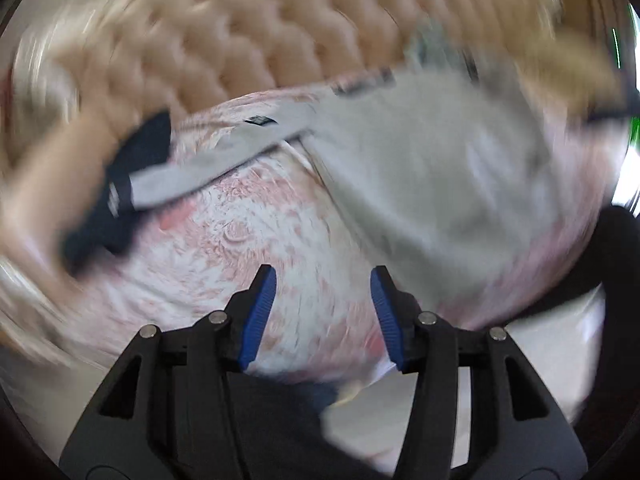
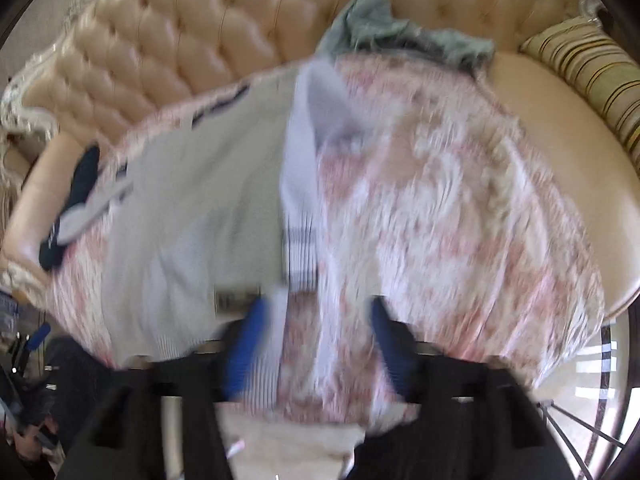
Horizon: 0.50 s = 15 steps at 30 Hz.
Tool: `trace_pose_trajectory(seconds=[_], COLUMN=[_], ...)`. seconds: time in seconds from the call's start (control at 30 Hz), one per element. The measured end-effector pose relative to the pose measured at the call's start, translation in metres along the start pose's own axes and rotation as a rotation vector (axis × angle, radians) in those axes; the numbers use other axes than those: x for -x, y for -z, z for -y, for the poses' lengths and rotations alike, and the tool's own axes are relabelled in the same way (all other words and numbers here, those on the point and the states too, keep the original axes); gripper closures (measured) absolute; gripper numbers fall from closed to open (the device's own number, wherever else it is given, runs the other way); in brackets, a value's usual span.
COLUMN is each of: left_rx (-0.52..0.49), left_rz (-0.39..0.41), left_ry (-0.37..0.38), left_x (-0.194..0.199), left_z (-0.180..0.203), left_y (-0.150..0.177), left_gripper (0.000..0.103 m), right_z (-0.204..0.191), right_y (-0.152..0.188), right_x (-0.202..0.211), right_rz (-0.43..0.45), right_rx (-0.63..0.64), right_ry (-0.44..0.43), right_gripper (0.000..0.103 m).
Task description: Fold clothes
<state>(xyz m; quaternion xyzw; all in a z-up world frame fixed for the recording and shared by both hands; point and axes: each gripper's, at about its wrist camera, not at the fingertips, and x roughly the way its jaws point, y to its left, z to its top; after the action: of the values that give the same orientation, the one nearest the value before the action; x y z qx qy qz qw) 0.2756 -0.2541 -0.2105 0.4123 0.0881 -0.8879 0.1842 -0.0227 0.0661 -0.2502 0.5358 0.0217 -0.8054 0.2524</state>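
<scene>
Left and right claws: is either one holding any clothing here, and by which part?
Nothing is held. The left claw and right claw both stand open above the grey sweater, with no cloth pinched.

Left gripper [image 1: 323,280] fingers apart, empty; right gripper [image 2: 318,312] likewise, angled down.

Both shots are daylit and pretty bright, with soft, weak shadows. Light seems to come from a blown-out window [image 1: 628,168] at the right edge of the left wrist view; the right wrist view has similar white glare low on the right. Heavy motion blur everywhere: swirly smear on the left, streaky on the right. The left hand-held gripper [image 1: 323,312] stays sharp, while the right hand-held gripper [image 2: 316,344] is smeared. Fisheye bends the tufted sofa back [image 2: 192,40], with dark vignette corners.
</scene>
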Motion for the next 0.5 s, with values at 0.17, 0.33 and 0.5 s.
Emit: trace_pose_trajectory(seconds=[0.17,0.33,0.5], left_rx=[0.216,0.3,0.373], left_rz=[0.084,0.047,0.034], left_ry=[0.176,0.262,0.274], left_x=[-0.009,-0.031,-0.038], left_z=[-0.058,-0.074,-0.086], left_y=[-0.01,-0.008,-0.004], left_gripper=[0.05,0.05,0.05], right_z=[-0.016,-0.022,-0.015], right_y=[-0.028,-0.046,-0.055], right_x=[-0.032,-0.058,-0.06], right_rz=[-0.001,0.014,0.034], right_rx=[0.001,-0.011,-0.049], right_ry=[0.005,0.005,0.03], right_gripper=[0.033,0.037,0.099])
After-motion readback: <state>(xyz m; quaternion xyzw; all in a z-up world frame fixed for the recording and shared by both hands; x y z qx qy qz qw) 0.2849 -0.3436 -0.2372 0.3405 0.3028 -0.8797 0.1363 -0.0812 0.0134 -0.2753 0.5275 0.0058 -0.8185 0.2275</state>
